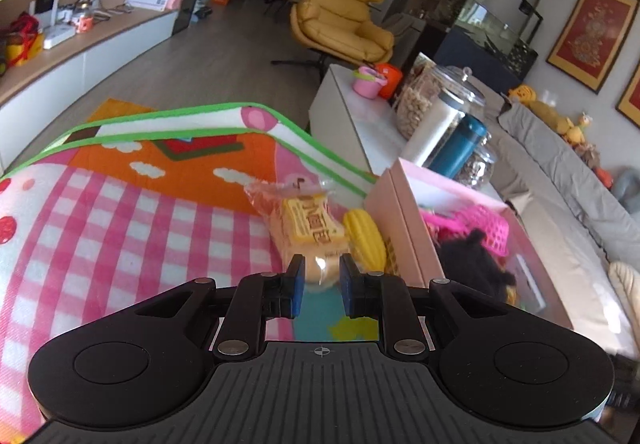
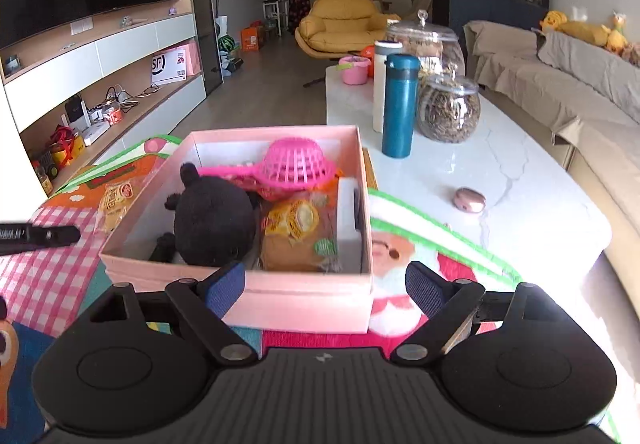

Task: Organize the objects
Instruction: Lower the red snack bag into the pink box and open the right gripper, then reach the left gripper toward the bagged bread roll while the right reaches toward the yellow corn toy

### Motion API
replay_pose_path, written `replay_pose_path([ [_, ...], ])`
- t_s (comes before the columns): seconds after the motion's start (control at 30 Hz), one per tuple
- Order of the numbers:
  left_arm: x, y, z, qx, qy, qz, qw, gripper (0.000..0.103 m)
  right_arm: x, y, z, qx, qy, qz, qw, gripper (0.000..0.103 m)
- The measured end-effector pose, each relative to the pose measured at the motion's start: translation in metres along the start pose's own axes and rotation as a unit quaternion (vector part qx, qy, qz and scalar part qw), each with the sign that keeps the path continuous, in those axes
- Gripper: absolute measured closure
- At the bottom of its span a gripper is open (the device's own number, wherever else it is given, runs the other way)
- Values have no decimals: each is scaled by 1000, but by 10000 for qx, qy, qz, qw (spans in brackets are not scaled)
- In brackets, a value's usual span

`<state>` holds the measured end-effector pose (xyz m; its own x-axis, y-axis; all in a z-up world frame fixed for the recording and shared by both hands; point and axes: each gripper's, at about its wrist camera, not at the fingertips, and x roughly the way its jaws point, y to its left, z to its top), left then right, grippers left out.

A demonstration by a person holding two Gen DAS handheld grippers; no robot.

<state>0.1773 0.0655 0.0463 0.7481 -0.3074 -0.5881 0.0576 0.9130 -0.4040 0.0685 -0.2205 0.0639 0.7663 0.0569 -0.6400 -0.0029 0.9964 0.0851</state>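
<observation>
Two grippers work over a colourful play mat [image 1: 120, 212] beside a pink box [image 2: 280, 292]. The left gripper [image 1: 322, 280] points forward and slightly down toward the mat, its blue-padded fingers [image 1: 297, 286] drawn close together and pinching the near end of a clear-wrapped snack packet [image 1: 308, 228]. The packet lies on the mat just outside the box's left wall, with a yellow ribbed toy [image 1: 366, 244] next to it, between packet and box. In the right wrist view the tip of the left gripper enters from the left edge, level with the box's near corner.

The right gripper [image 2: 325, 286] is held level, facing the near wall of the box, its fingers [image 2: 426, 290] spread wide with nothing between them but that wall behind. Inside the box lie a black plush toy [image 2: 216, 220], a pink plastic strainer [image 2: 296, 164], a wrapped snack [image 2: 296, 236] and a white item [image 2: 348, 220] against the right wall. Beyond stands a white marble table [image 2: 520, 180] with a teal bottle [image 2: 400, 104] and glass jars [image 2: 448, 108].
</observation>
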Motion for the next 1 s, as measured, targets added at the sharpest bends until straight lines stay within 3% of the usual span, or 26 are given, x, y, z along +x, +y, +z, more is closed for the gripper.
replay_pose_path([
  [0.17,21,-3,20,-59,-124,428,9990,83,8,-3,-31,284,14,112,9995,15],
  [0.33,23,-31,33,598,-384,236,9972,83,16,-1,-46,315,40,106,9994,15],
  [0.47,51,-54,43,1117,3,-172,9936,83,12,3,-47,206,-100,78,9997,9],
  [0.63,98,-62,39,1466,463,570,9865,83,13,6,-47,144,-131,62,9998,8],
  [0.73,103,-55,34,1558,368,745,9843,84,11,3,-47,245,-170,77,9995,8],
  [0.87,97,-50,32,1579,569,388,9850,84,11,1,-47,295,-166,88,9994,7],
  [1.0,87,-53,18,1878,898,-4,9781,86,12,1,-47,317,-163,73,9993,7],
])
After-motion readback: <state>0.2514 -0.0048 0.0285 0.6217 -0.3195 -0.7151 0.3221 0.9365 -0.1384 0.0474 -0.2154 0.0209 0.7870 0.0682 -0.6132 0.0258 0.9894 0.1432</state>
